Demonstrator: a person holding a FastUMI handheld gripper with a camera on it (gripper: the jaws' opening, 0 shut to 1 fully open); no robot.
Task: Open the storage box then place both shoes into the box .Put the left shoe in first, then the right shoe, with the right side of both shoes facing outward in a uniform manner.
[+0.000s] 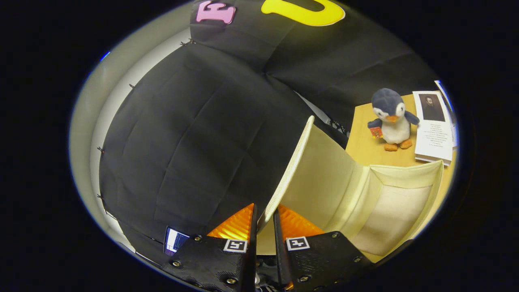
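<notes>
Tongs (264,217) are clenched on the raised lid (298,162) of one open storage box (389,202). One plush penguin (391,117) and one printed booklet (434,125) sit near the surface's (365,146) far edge.

A plush penguin (391,118) stands upright on the wooden table (363,146); printed leaflets (434,127) lie just beside it.

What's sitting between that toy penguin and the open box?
Nothing: in the gripper view, bare wooden table separates the penguin from the storage box. The gripper pinches the box's lid.
</notes>
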